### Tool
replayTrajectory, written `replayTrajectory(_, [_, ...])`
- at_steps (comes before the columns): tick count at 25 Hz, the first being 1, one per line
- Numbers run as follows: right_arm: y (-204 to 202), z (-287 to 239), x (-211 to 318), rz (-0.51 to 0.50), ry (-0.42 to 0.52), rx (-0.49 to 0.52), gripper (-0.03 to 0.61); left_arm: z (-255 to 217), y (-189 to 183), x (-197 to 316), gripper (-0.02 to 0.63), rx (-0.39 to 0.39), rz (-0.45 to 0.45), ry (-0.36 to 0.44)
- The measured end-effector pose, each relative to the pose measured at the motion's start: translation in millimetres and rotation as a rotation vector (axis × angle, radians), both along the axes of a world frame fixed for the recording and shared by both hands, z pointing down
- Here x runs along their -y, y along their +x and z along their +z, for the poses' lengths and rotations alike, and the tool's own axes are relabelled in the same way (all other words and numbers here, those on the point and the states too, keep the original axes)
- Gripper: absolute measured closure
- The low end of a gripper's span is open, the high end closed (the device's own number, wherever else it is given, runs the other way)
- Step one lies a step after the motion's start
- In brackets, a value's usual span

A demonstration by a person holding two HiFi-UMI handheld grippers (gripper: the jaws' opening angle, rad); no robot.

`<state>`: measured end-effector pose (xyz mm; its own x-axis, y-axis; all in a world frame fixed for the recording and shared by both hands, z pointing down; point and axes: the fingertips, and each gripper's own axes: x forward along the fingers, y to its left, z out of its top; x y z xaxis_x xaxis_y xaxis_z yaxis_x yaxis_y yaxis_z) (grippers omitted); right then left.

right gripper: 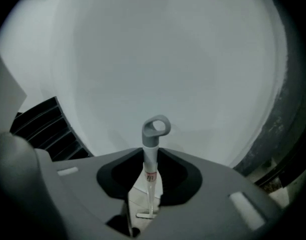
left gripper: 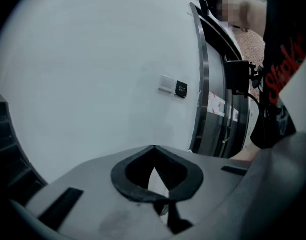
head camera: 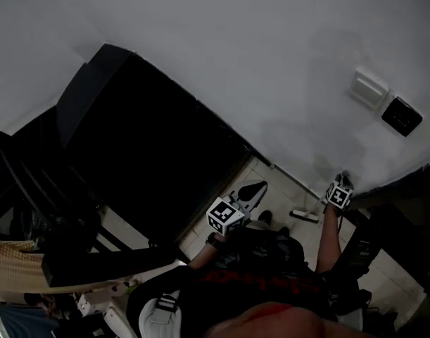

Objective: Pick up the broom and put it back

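A white switch plate (head camera: pixel 369 89) and a black socket (head camera: pixel 402 115) sit together on the pale wall (head camera: pixel 271 48).

Indoors, and it reads as a home hallway or utility corner, not a workplace. A bare white painted wall (head camera: pixel 236 48) fills most of every view and meets a pale tiled floor (head camera: pixel 299 199). On that wall sit a white rectangular switch plate (head camera: pixel 369 89) and a black square panel (head camera: pixel 402 115), just beside each other. Black slatted steps (right gripper: pixel 47 129) show off to one side. A slim broom with a grey loop handle (right gripper: pixel 151 149) stands upright on the tiles: household kit. Which room exactly, can't tell.
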<state>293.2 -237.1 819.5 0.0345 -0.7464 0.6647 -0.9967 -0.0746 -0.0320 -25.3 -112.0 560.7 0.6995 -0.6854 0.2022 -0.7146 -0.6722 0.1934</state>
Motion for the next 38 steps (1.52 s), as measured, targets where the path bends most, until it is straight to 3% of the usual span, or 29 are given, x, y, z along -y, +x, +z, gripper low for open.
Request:
replayTrajectory(8, [-58.2,-75.1,-127.0,-0.155,0.133,-0.013,0.488,-2.4,36.4,33.3,0.611,-0.043,0.153,0.005])
replayTrajectory(13, [-65.7,-184.2,-141.7,-0.159,0.289,0.002,0.488,-4.7,77.6,42.6,0.611,-0.046,0.310,0.031])
replayTrajectory(18, [-59.8,-232.8,-138.0,-0.120,0.385,0.023,0.488,-9.1,108.0,50.9,0.611,-0.057,0.395,0.061])
replayTrajectory(24, [-59.3,-231.5,-130.8,-0.101,0.394,0.019,0.488,-5.7,115.4,59.6,0.611,-0.068,0.421,0.059])
replayTrajectory(38, [-71.8,-195.6,-123.4,-0.101,0.291,0.004,0.488,4.9,79.8,66.9,0.611,-0.062,0.363,0.038])
